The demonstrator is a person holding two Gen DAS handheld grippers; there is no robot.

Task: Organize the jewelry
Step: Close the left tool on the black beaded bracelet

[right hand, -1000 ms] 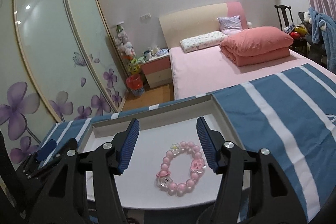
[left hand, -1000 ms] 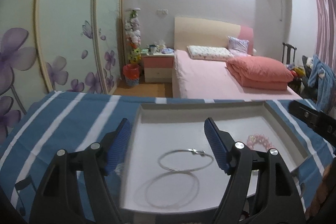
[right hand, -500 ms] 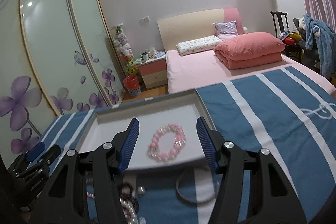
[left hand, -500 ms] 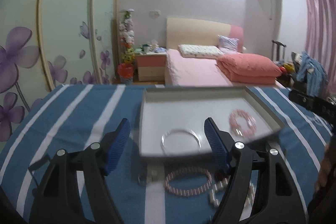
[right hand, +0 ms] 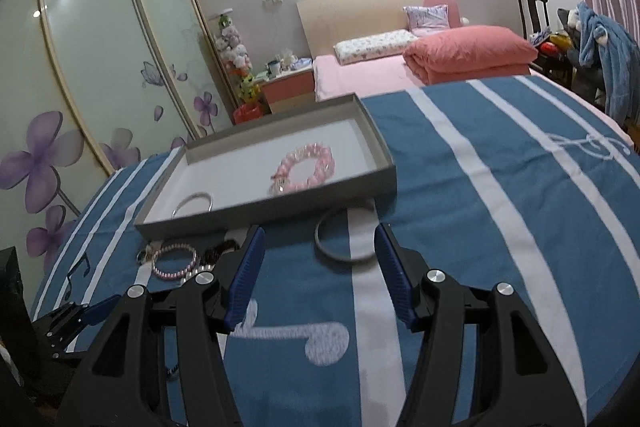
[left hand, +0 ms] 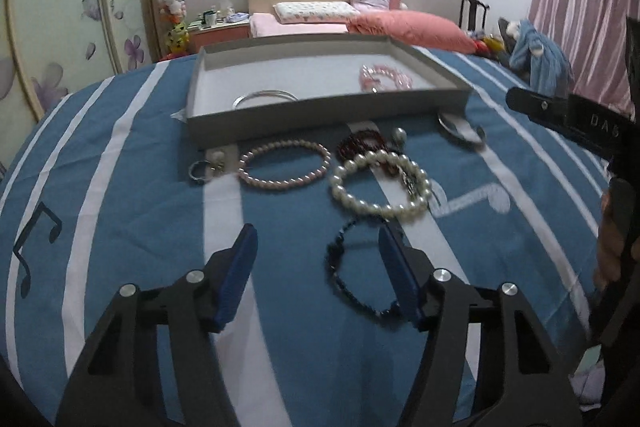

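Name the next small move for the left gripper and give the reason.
Probably lower the left gripper onto the dark bead bracelet and close. Its jaws are open, the bracelet lies between them on the cloth, and the tray holds only two pieces.

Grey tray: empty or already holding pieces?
Not empty. The grey tray holds a silver bangle and a pink bead bracelet; other pieces lie on the cloth outside.

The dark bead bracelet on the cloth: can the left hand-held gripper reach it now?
Probably yes. The left hand-held gripper is open, and the dark bead bracelet lies flat between its fingers, with nothing covering it.
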